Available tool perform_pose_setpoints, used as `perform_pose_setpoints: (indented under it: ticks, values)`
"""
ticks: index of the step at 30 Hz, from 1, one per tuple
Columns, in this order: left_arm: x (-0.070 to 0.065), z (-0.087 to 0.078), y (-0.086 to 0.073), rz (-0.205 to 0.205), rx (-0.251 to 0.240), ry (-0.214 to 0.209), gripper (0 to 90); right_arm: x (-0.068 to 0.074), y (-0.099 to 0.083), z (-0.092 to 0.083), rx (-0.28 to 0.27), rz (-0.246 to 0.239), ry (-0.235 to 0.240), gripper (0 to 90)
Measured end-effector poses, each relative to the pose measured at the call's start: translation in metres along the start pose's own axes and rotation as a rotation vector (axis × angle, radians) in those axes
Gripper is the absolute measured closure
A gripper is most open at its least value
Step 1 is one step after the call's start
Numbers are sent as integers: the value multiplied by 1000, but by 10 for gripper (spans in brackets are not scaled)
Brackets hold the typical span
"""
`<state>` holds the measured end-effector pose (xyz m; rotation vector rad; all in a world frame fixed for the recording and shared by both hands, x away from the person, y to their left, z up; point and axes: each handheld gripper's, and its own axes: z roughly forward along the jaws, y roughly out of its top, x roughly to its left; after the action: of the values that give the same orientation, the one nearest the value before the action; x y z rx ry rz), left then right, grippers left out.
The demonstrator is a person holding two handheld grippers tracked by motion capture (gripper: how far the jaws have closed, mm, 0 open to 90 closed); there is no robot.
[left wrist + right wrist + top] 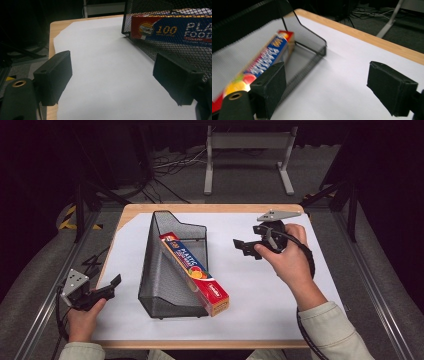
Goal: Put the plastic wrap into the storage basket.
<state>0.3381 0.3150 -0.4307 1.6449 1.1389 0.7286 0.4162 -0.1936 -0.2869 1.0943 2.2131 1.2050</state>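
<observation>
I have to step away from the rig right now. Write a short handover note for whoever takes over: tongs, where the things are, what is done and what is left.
Left tongs: open, holding nothing, low at the near left edge of the table, left of the mesh file holder.
Right tongs: open, holding nothing, raised to the right of the holder and pointing towards it.
Plastic wrap box: lies slanted in the holder along its right side, far end inside against the wall, near end sticking out past the holder's front onto the white sheet.
Done: the box is in the holder and released.
Left: apparently nothing is in hand; perhaps push the box fully in, if that is wanted.
</observation>
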Motion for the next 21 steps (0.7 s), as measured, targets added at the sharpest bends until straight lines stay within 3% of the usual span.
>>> perform_pose_setpoints:
  ticks: [3, 8, 14, 21]
  values:
    - [1, -1, -1, -1, -3, 1, 165, -16, -8, -11, 4, -27, -18, 164]
    - [0, 0, -1, -1, 0, 4, 165, -43, -21, -29, -4, 17, -33, 159]
    - [-1, 1, -1, -1, -1, 3, 165, -66, -37, -39, 3, 5, -37, 159]
    - [-1, 0, -1, -2, 1, 3, 165, -90, -58, -46, -32, 38, -28, 159]
